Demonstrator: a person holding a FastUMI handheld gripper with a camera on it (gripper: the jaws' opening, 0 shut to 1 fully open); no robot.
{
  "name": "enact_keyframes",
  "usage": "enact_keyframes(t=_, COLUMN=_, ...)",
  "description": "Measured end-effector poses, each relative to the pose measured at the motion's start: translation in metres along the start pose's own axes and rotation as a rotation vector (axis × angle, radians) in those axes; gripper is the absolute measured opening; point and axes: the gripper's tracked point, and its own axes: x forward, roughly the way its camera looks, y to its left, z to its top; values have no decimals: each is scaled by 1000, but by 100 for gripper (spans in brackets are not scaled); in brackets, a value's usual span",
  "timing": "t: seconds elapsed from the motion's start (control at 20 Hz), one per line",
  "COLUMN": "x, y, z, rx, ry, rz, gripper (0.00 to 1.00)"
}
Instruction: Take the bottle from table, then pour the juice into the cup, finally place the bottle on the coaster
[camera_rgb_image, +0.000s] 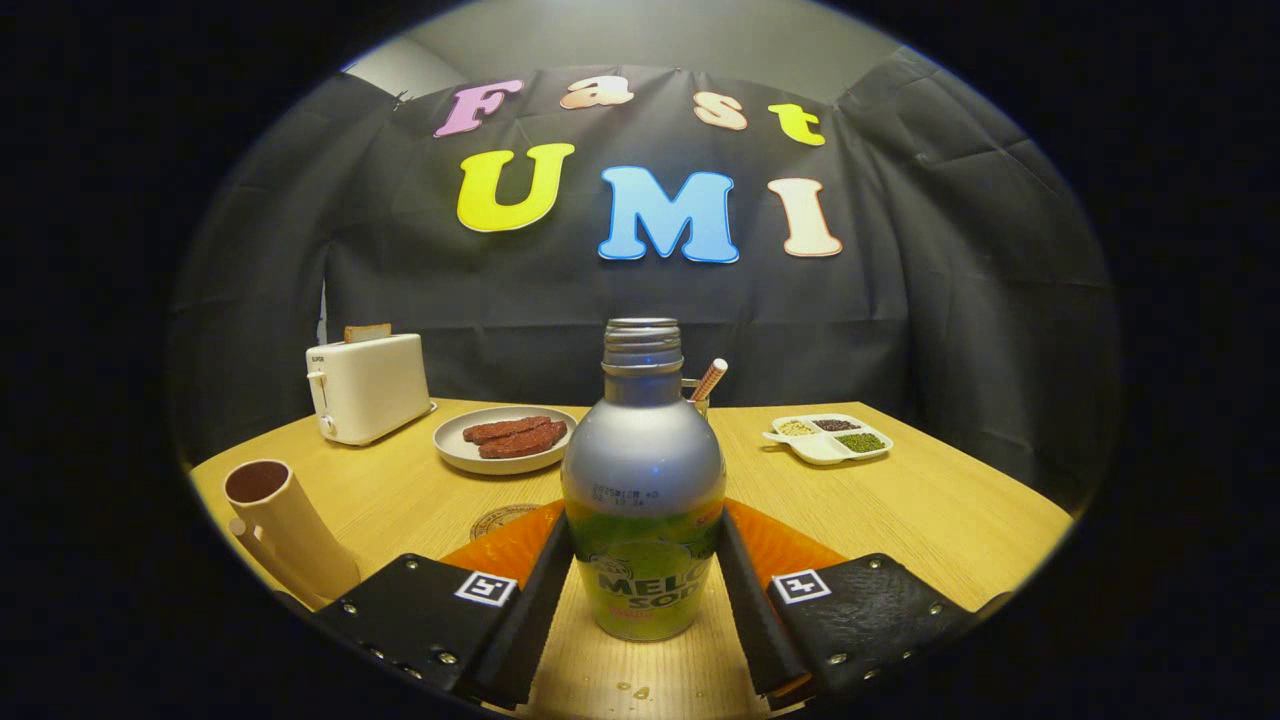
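A silver bottle (643, 480) with a green label stands upright between my fingers, its threaded neck uncapped. My gripper (643, 575) is shut on the bottle, with both pads pressed against the lower sides at the label. The bottle's base looks level with the wooden table (930, 510); I cannot tell whether it rests on it. A beige cup (285, 530) with a dark inside stands to the left of the left finger. A round coaster (503, 519) lies just beyond the left finger, partly hidden by it.
A white toaster (367, 388) with a slice of bread stands at the back left. Beside it is a plate of red meat strips (505, 438). A divided white tray (828, 438) sits at the back right. A striped straw (709, 379) pokes up behind the bottle.
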Motion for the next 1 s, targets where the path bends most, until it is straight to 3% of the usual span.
enact_keyframes(t=0.25, x=-3, y=7, z=10, rx=-136, ry=60, rz=30, gripper=76)
enact_keyframes(t=0.6, x=-16, y=28, z=61, rx=-409, ry=31, rz=76, gripper=76)
enact_keyframes(t=1.0, x=-33, y=68, z=80, rx=-741, ry=21, rz=142, gripper=76)
